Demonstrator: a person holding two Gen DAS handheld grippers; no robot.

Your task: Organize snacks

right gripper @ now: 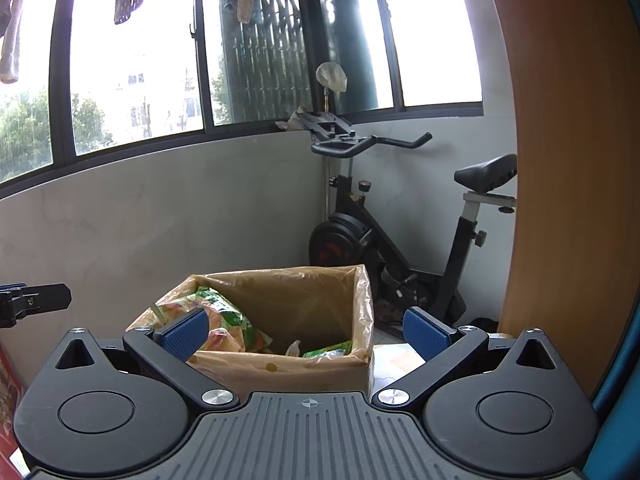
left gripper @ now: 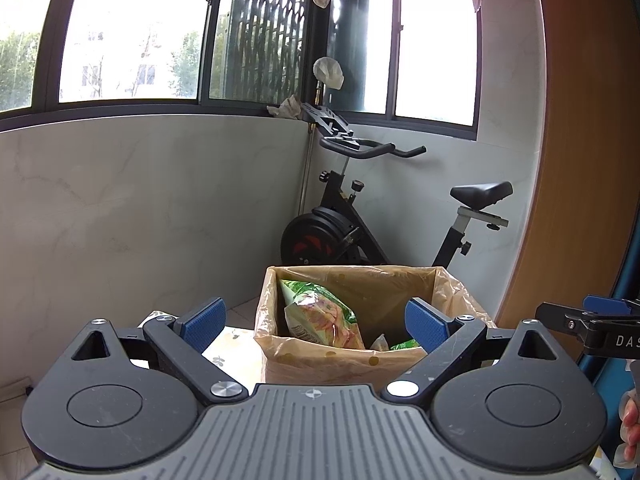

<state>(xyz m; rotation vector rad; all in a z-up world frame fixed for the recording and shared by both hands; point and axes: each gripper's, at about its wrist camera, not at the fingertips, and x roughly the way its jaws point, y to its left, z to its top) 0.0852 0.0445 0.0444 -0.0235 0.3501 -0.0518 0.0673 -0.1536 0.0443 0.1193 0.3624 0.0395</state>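
A cardboard box lined with a clear plastic bag stands ahead of both grippers; it also shows in the right wrist view. Inside it leans a green and orange snack bag, seen again in the right wrist view, with smaller green packets at the bottom. My left gripper is open and empty, in front of the box. My right gripper is open and empty, also in front of the box. The right gripper's tip shows in the left wrist view.
A black exercise bike stands behind the box against a grey wall under windows. A wooden panel rises at the right. A white patterned cloth covers the surface left of the box. A red object sits at the far left.
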